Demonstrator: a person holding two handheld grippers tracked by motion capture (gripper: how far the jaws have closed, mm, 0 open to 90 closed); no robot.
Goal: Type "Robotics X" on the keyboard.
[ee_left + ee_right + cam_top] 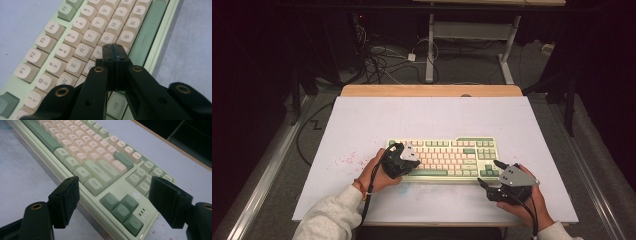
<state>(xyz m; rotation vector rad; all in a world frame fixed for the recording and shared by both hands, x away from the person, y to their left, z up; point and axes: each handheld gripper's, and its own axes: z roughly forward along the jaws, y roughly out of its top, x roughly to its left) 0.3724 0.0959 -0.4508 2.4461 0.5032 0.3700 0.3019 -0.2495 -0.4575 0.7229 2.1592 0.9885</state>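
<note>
Keyboard (447,157) is lying lengthwise across the table (362,125), keys facing up. Left gripper (115,53) is hovering closed over the letter keys; right gripper (113,201) is gaping wide, holding nothing.

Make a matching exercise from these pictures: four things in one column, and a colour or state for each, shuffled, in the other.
Things:
1. left gripper
2. right gripper
3. space bar
4. letter keys

Colours or states:
A. cream
B. jaws wide apart, nothing between them
C. green
D. jaws shut together, tips over the letter keys

Pairs: 1-D, 2-B, 3-C, 4-A
</note>
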